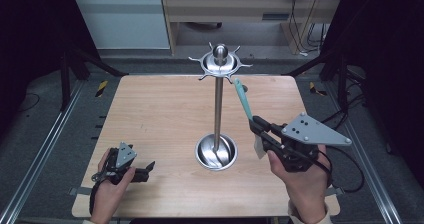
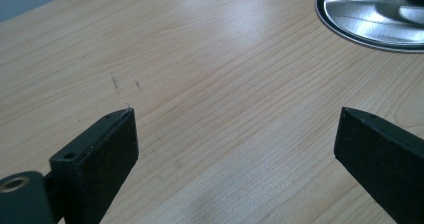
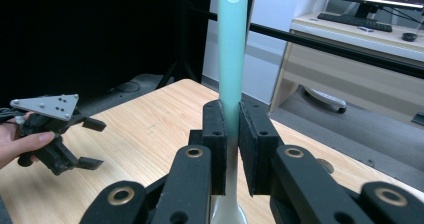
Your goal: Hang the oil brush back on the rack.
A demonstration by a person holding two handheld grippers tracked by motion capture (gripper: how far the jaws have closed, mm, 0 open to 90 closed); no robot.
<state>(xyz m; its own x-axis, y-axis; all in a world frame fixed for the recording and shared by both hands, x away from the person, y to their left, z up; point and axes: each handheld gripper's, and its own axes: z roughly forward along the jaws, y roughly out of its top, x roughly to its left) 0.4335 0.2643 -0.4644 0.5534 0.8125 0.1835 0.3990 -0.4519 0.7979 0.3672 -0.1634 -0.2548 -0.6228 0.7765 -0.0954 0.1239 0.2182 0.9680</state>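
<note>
**Q:** Right gripper status?

**A:** Jaws clamped on a teal-handled utensil, raised right of the hook stand. Probably meant for a hook; hanging is not yet done.

**Q:** Left gripper?

**A:** Jaws wide apart, holding nothing, low at the table near-left corner.

**Q:** Obstructions?

**A:** Only the stand's pole and neighbouring hooks.

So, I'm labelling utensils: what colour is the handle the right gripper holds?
The handle is pale teal; right gripper view shows it best.
</note>
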